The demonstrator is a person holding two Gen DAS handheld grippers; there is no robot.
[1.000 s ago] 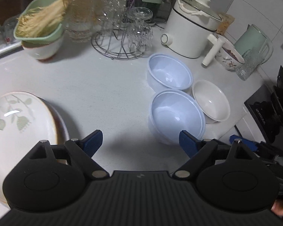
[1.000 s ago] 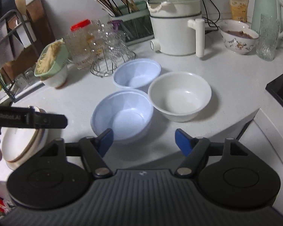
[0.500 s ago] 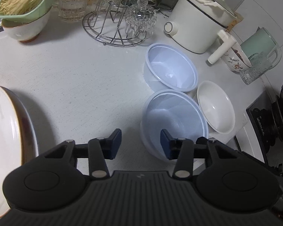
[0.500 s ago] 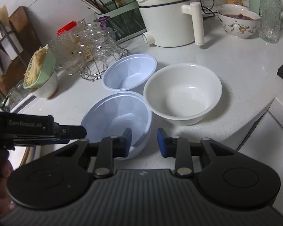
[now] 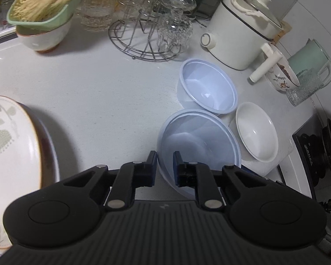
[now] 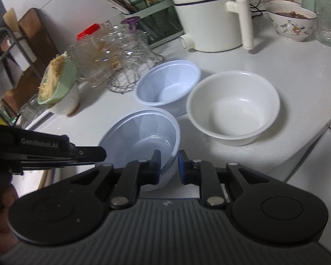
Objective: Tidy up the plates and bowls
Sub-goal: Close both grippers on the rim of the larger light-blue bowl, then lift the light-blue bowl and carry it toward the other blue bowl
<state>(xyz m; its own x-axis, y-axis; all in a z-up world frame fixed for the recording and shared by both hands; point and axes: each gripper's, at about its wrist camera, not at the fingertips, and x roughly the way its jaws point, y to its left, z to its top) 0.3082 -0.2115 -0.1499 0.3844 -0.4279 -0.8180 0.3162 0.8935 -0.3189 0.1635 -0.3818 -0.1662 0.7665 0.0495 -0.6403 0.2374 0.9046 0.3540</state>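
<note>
- Both grippers have been closing since a second ago: then their jaws were standing wide apart short of the near blue bowl (image 5: 198,145); now each pair is narrowed around that bowl's rim.
- Left gripper (image 5: 164,162) is straddling the bowl's near-left rim, one finger outside the wall and one inside; jaws are nearly together and appear to be clamping on the rim.
- Right gripper (image 6: 169,163) is straddling the bowl's near-right rim likewise; a slim gap is showing between its pads, so firm contact is judged likely, not certain.
- Step in hand, by judgement: securing the near blue bowl for stacking.
- Near blue bowl is sitting on the white surface (image 5: 94,92), just beside the far blue bowl (image 5: 207,88) and the white bowl (image 6: 232,108).
- Next move is calling for a level lift, then lowering into the far blue bowl, which looks like its match.
- Leaf-patterned plate (image 5: 8,154) is lying at the near left, well apart.
</note>
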